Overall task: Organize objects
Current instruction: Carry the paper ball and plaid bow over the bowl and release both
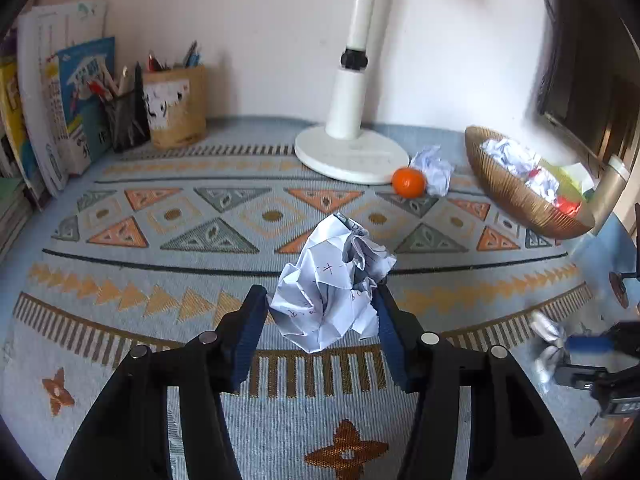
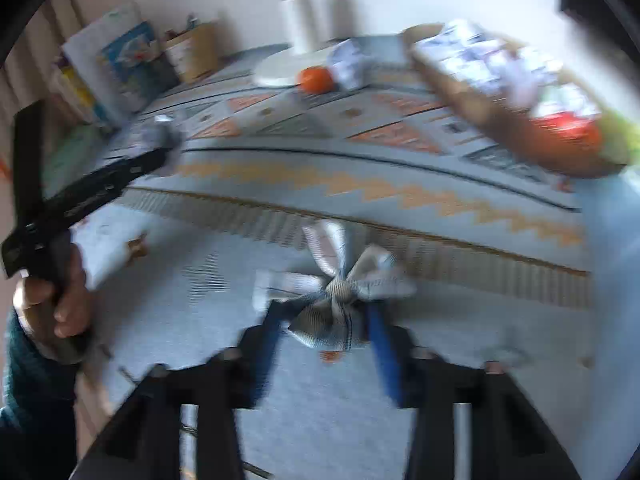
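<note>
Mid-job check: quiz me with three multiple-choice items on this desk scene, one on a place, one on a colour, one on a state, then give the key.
1. Where does the orange fruit lie?
A. inside the woven basket
B. on the mat beside the lamp base
C. in the pen cup

2. What colour are the left claw's pads?
A. blue
B. red
C. white

3. What is the left claw doing?
A. standing with nothing between its pads
B. gripping a pencil
C. gripping a crumpled paper ball

Key: B, since the fruit sits against the white lamp base, outside the basket; A, since the pads show dark blue; C, since the paper ball is pinched between both pads, above the mat.
</note>
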